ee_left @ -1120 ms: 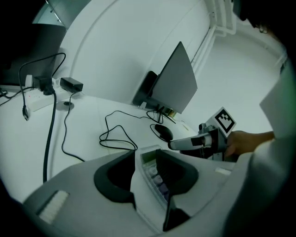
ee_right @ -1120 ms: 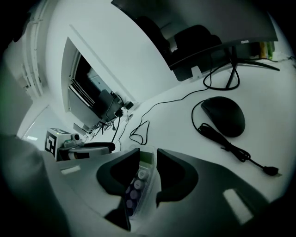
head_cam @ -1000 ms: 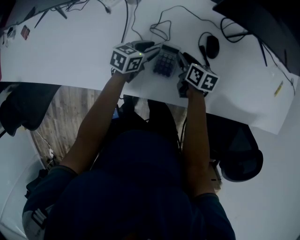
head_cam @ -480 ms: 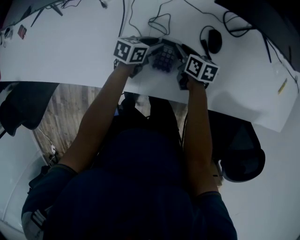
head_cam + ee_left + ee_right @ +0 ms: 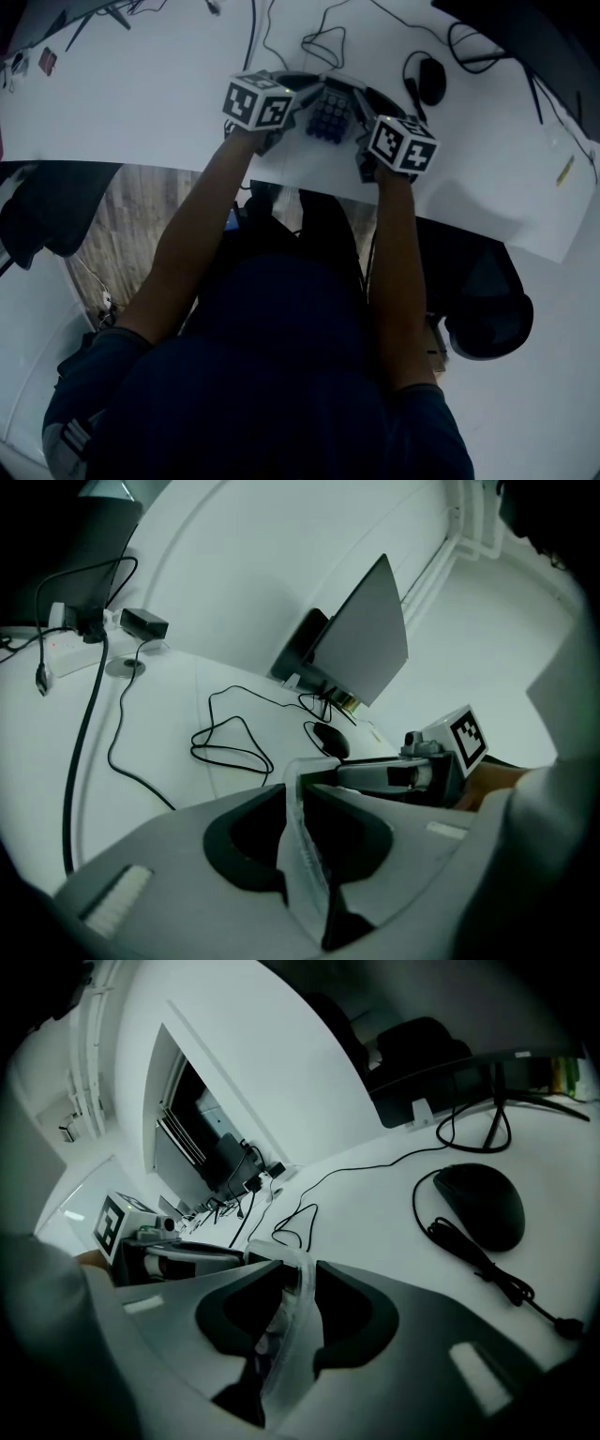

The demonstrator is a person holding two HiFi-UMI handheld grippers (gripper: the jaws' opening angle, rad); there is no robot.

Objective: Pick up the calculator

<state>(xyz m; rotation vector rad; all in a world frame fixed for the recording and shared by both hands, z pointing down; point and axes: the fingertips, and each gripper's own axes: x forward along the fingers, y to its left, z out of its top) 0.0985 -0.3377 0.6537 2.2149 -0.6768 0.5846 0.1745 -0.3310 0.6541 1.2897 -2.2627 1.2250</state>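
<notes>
Both tools and the calculator (image 5: 328,112) between them have shifted slightly farther up the bench (image 5: 141,103) since a second ago. The pairing is otherwise unchanged.

Item: calculator. Dark keypad, pale casing. Location: near the bench's front edge, between the two marker cubes, keys facing up. Whether it has left the surface cannot be told from above.

Item: left tool (image 5: 302,808). Jaws closed narrow on the calculator's left edge, with the casing running edge-on between the pads.

Item: right tool (image 5: 292,1288). Jaws clamped on the opposite edge, with the casing pinched between the pads.

Surroundings: mouse (image 5: 478,1206) to the right, well apart. Looped cable (image 5: 230,742) beyond the calculator. Monitor (image 5: 361,639) at the back.

Step in hand, as I judge it: the lift.

Handling note: each grip is on a thin rim only, so both tools should rise together at one pace and stay level. If one leads, the casing will likely twist and slip from the other. Hold the pressure steady and do not pull the tools apart. Go straight up, clear of the cable behind.
</notes>
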